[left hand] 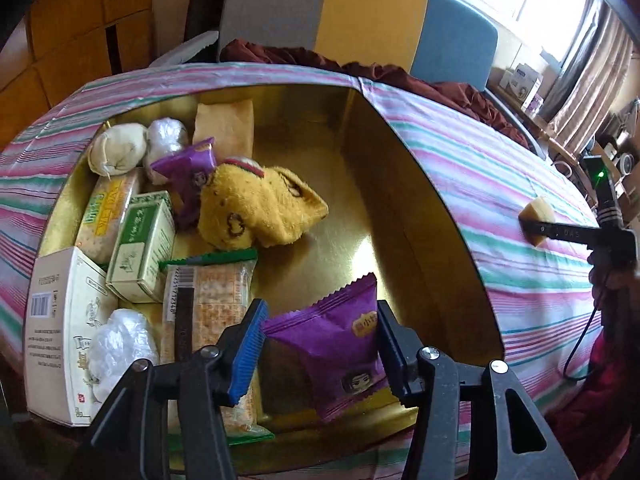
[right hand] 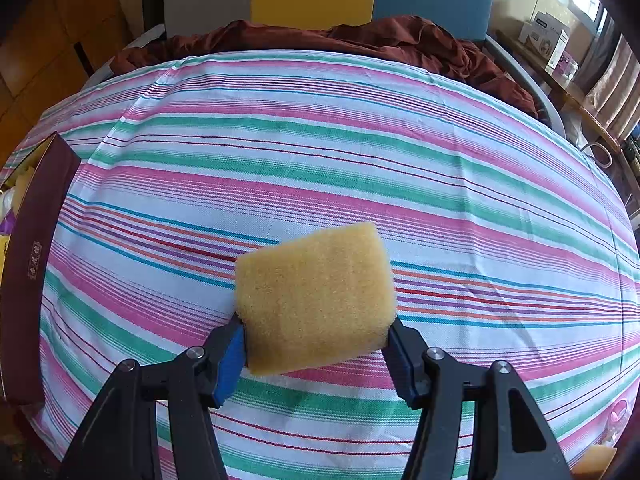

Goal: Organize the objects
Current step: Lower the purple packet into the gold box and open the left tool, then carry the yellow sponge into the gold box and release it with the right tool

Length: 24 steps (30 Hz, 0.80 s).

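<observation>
Purple foil stands out in the left wrist view: a purple snack packet (left hand: 334, 344) sits between the blue pads of the left hand-held gripper (left hand: 320, 350), over the near part of a gold-lined box (left hand: 360, 152). The left pad appears just clear of the packet's edge while the right pad lies against it, so whether the packet is gripped or loose cannot be told. Deeper in the box lie a yellow plush toy (left hand: 256, 208), a second purple packet (left hand: 188, 168), a green carton (left hand: 142, 246), cracker packs (left hand: 212, 300), a white box (left hand: 60, 332) and several wrapped round bundles (left hand: 118, 148). The box rests on a striped cloth (left hand: 480, 184) covering the table. At the right edge of this view the right hand-held gripper shows from the side, clamping a yellow sponge. In the right wrist view, the right hand-held gripper (right hand: 316, 350) is closed on the yellow sponge (right hand: 314, 296), both pads pressing its sides, held above the striped cloth. The box's dark outer wall (right hand: 36, 248) shows at the left edge, well apart from the sponge.
</observation>
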Available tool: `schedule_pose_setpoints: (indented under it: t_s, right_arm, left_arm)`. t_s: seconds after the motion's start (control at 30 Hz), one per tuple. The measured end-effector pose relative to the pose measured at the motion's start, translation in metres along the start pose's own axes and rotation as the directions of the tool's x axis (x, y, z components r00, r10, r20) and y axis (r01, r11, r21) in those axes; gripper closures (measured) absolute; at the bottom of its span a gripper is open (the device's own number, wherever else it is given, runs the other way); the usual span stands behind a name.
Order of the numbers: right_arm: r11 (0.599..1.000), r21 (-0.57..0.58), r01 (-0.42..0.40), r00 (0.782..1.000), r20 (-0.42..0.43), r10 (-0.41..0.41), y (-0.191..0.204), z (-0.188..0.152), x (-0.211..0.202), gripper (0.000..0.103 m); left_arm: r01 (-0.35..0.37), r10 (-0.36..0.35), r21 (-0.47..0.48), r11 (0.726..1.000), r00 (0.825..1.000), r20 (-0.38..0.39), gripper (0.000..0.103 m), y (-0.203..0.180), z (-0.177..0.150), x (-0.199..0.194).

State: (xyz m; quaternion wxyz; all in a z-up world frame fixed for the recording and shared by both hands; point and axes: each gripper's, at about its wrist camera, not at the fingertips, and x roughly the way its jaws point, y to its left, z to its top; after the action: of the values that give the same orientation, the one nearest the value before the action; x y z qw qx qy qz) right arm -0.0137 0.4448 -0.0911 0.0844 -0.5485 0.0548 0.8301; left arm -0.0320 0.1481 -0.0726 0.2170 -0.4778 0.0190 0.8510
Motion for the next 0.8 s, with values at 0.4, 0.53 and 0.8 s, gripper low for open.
schedule_pose_setpoints:
  t_s: [0.4, 0.53, 0.8]
  right_arm:
    - [1.000, -0.006, 0.002, 1.000, -0.001, -0.002, -0.001, -0.001, -0.001, 0.041]
    - [1.000, -0.019, 0.011, 1.000, 0.002, -0.011, 0.000, 0.000, -0.001, 0.042]
    - [0.999, -0.037, 0.039, 0.999, 0.010, -0.039, 0.003, -0.002, -0.001, 0.042]
  left_arm:
    - [-0.037, 0.041, -0.031, 0.999, 0.991, 0.125, 0.039, 0.016, 0.008, -0.040]
    - [-0.063, 0.067, -0.037, 0.997, 0.987, 0.148, 0.039, 0.025, 0.007, -0.056]
    - [-0.129, 0.135, -0.042, 0.991, 0.967, 0.218, 0.036, 0.039, 0.004, -0.086]
